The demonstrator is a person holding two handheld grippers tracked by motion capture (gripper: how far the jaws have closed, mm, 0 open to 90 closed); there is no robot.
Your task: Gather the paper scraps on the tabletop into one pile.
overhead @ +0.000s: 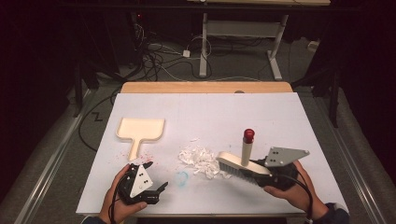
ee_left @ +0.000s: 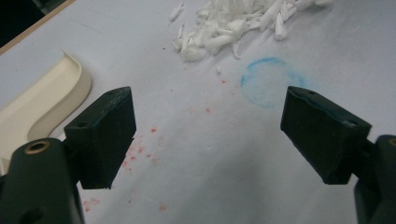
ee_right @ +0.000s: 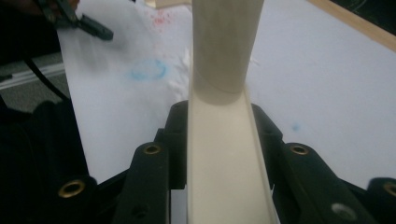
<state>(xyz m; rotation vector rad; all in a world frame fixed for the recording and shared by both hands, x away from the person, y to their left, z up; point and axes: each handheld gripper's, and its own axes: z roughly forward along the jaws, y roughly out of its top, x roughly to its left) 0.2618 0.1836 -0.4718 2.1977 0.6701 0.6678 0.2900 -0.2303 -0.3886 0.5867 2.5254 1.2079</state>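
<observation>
Two grippers are seen: the right gripper (overhead: 261, 175) is clamped on the light, stiff cream plastic brush (overhead: 240, 167) just beside the shredded white paper pile (overhead: 201, 158), while the left gripper (overhead: 150, 175) is held wide open, empty, near the cream plastic dustpan (overhead: 140, 130), probably best grabbed by its rigid handle.

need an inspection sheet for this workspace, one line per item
surface: white sheet over a wooden table, with red specks and a blue ring stain.
job's things: cream brush with a red-tipped handle, tilted, beside a pile of white paper scraps; cream dustpan lying flat, apart from the pile.
clutter: nothing seen beyond the scraps and stains.
grippers: right claw shut on the brush; left claw open, nothing between its jaws, near the dustpan handle.
cables: black cable trails from the right claw; tangled cables on the floor.
surroundings: dark room, white desk frame behind the table.
</observation>
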